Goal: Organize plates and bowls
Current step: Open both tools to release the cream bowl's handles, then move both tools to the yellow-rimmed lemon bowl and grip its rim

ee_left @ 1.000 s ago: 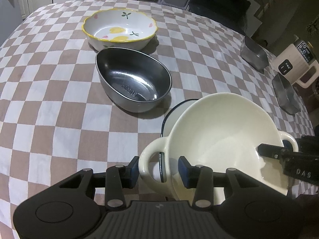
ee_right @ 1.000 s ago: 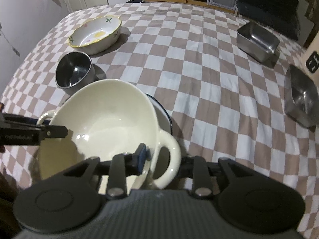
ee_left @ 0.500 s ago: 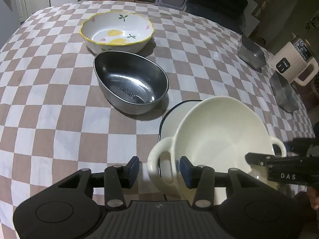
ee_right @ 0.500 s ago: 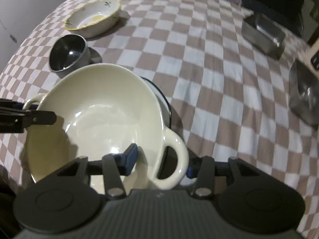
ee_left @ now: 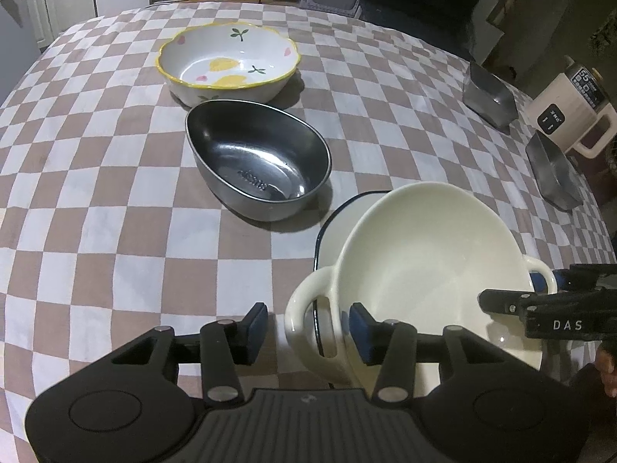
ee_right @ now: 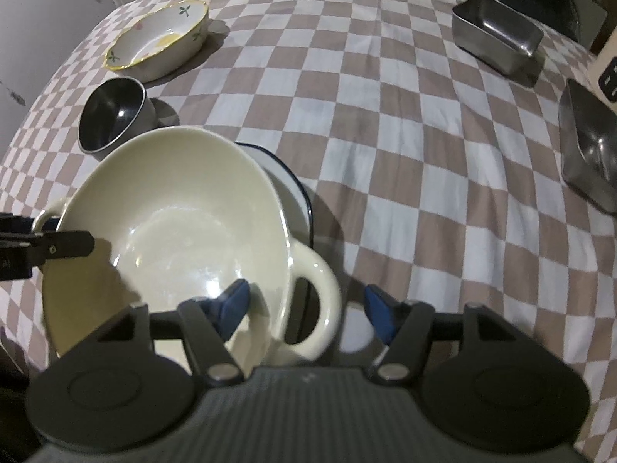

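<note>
Cream bowl [ee_left: 424,270]: two-handled, cream-coloured, sits on a white plate with a dark blue rim [ee_left: 327,223]; the plate shows only at the bowl's far side, the rest is covered.
Left gripper [ee_left: 308,326]: fingers stand either side of the bowl's left loop handle [ee_left: 308,308], one blue pad outside the loop, the other inside the bowl's wall. Gaps show on both sides; the pads do not press on the handle.
Right gripper [ee_right: 306,308]: jaws are opening, spread around the bowl's right loop handle [ee_right: 320,289]. One blue pad lies inside the bowl, the other well clear on the cloth side; neither touches the handle.
Steel bowl [ee_left: 258,166]: oval, empty, on the cloth just beyond the plate, apart from it.
Flowered bowl [ee_left: 227,61]: white with a wavy yellow rim, behind the steel bowl and close to it.
Steel trays: one rectangular tray [ee_right: 497,34] far right, a second [ee_right: 590,146] nearer at the right edge, both apart from the crockery.
Kettle [ee_left: 570,108]: cream appliance at the table's right edge, behind the trays.
Table surface [ee_left: 96,193]: brown-and-white checked cloth.
</note>
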Demonstrator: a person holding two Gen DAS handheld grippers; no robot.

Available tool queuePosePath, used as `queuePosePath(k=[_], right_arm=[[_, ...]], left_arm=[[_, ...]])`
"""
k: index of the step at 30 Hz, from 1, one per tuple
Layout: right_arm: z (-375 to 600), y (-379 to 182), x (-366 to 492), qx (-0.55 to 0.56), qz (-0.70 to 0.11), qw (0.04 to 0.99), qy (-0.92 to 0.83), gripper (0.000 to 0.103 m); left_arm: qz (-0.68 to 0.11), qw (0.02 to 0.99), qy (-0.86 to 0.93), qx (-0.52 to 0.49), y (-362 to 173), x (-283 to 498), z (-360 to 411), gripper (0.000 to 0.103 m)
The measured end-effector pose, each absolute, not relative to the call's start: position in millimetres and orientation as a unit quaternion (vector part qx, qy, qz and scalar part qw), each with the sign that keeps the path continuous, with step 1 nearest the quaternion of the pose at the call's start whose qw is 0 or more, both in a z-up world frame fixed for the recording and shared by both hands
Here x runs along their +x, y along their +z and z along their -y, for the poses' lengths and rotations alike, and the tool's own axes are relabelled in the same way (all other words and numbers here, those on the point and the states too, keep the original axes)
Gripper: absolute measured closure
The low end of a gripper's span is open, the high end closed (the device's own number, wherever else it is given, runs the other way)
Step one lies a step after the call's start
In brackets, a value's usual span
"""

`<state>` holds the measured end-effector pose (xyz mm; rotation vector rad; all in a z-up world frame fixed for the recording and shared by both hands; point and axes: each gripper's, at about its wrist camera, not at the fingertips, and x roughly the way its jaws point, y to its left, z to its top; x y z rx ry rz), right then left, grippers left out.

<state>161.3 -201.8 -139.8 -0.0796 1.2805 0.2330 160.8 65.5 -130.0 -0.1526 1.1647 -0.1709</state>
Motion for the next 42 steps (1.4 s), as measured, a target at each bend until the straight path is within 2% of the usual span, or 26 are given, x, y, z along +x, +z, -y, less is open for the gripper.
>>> queuePosePath(k=[4, 8, 10, 12, 18, 21, 32, 42], right_arm=[[207, -140, 164, -0.018, -0.6, 0.793, 0.107, 0.033], [210, -139, 163, -0.017, -0.596, 0.795, 0.108, 0.03], [211, -139, 162, -0.016, -0.594, 0.797, 0.11, 0.026], [211, -139, 161, -0.011, -0.592, 0.798, 0.11, 0.013], [216, -134, 157, -0.002, -0.584, 0.804, 0.107, 0.001], [218, -134, 155, -0.001, -0.582, 0.806, 0.104, 0.001], [220, -120, 148, 0.008, -0.566, 0.816, 0.114, 0.001], [226, -75, 141, 0.018, -0.491, 0.864, 0.114, 0.001]], left_arm=[[-0.549, 0.83, -0.078, -0.066, -129, 160, -66, 0.054], [-0.551, 0.83, -0.067, -0.057, -130, 159, -66, 0.04], [-0.555, 0.828, -0.061, -0.054, -131, 160, -67, 0.032], [-0.558, 0.826, -0.059, -0.055, -132, 160, -68, 0.02], [-0.553, 0.83, -0.062, -0.047, -131, 158, -64, 0.003], [-0.556, 0.828, -0.068, -0.04, -132, 159, -62, 0.0], [-0.544, 0.835, -0.074, -0.038, -124, 157, -60, 0.0], [-0.472, 0.875, -0.076, -0.071, -80, 153, -68, 0.0]])
